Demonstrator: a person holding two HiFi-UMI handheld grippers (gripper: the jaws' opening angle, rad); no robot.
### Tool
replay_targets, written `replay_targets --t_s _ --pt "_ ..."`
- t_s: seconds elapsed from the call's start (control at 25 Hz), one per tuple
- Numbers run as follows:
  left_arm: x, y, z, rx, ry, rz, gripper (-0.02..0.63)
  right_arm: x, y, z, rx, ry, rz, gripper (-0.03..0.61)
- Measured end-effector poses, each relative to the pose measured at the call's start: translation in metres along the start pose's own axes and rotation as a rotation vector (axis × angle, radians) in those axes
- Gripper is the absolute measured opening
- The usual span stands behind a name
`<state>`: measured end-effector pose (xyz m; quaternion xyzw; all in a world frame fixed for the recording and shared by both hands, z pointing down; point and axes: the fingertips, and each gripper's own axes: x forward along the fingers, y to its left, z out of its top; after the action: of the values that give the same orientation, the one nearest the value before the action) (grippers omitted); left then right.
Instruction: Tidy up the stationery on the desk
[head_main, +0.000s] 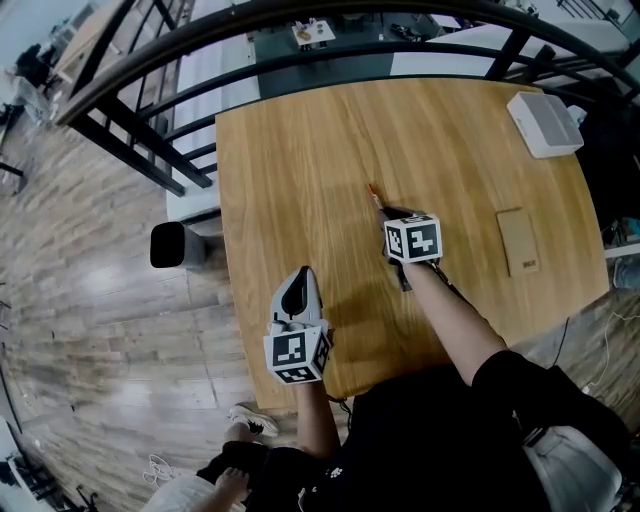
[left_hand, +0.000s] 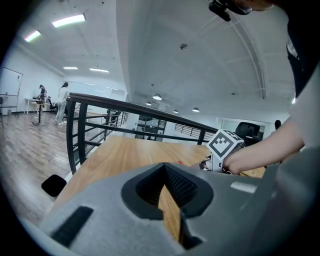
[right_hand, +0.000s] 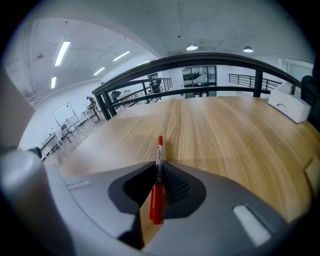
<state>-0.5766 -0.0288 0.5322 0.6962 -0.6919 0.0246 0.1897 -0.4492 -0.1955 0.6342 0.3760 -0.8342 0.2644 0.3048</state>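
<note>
Red plastic pen (right_hand: 159, 150) is sitting clamped in the right gripper (right_hand: 159, 169), only its tip showing in the head view; left gripper (left_hand: 165, 172) is resting closed, empty.

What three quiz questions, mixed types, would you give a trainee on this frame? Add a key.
1. True or false: the left gripper holds a pen.
2. Between the jaws of the right gripper: A red pen, B ruler, C eraser?
3. Fill in: the white box sits at the desk edge, in its far ___ corner.
Key: 1 false, it is shut and empty; 2 A; 3 right.
</note>
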Motion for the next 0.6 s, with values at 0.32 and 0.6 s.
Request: replay_targets --t_s 0.32,0.6 --pt "-0.001 -0.007 0.001 0.010 -0.003 -0.010 -0.003 -0.020 0.001 0.006 0.032 -0.061 0.029 0.054" --pt "-0.004 -0.017 0.006 0.028 -0.018 -0.011 -0.003 -0.045 -0.011 0.004 0.070 -0.108 0.047 0.054"
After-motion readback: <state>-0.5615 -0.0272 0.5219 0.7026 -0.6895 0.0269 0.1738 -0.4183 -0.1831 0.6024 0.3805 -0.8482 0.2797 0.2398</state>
